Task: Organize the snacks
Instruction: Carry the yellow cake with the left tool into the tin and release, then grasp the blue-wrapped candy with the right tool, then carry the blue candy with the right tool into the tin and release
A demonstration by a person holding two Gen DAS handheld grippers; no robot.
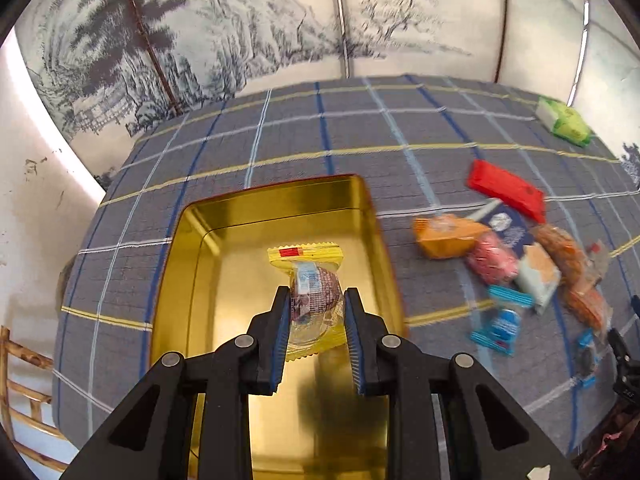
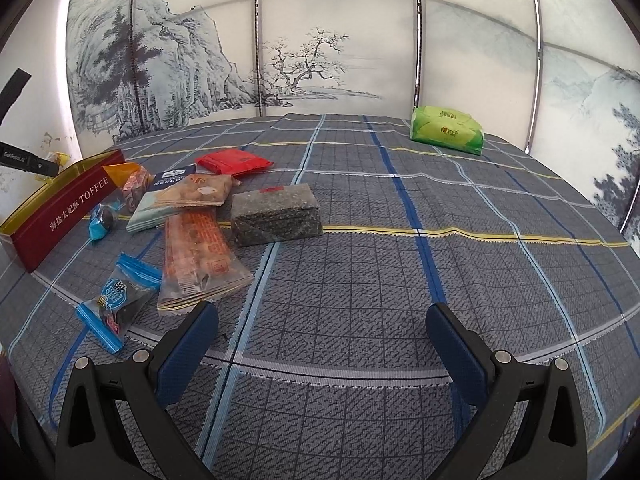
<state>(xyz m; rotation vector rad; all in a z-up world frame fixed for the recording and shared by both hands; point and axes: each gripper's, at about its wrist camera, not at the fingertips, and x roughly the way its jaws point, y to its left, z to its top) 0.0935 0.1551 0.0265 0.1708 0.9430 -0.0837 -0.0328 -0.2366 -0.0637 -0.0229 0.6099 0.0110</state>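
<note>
left wrist view: a yellow-wrapped snack (image 1: 310,280) is shown clamped between the left tongs (image 1: 317,304), held above the open gold tin (image 1: 276,204). the wrapper is thin, crinkled film with a clear window over a dark rounded cake; it is judged light, soft and slippery, and the filling is likely crushed by a hard squeeze. the grip is taken across the bulge of the cake, where the film is backed by something firm; the flat crimped ends would probably slide out of the pads. the upper crimped edge projects forward of the fingertips, and the lower edge is tucked between the pads. the floor of the tin directly below is bare in what is visible, though motion blur is present.

right wrist view: the right tongs (image 2: 322,324) are seen spread wide and holding nothing, low over the checked cloth of the surface (image 2: 400,264). the remaining snacks lie ahead and to the left of them: a blue-wrapped candy (image 2: 118,300) nearest the left pad, a long orange packet (image 2: 198,260) just beyond, a dark speckled block (image 2: 276,214) further on, and a red packet (image 2: 234,162) behind. a green pack (image 2: 448,128) lies well apart at the far right. the tin is visible at the far left edge, its red wall marked toffee. the block is judged stiff and best taken across its short sides; the film packets are limp.
</note>
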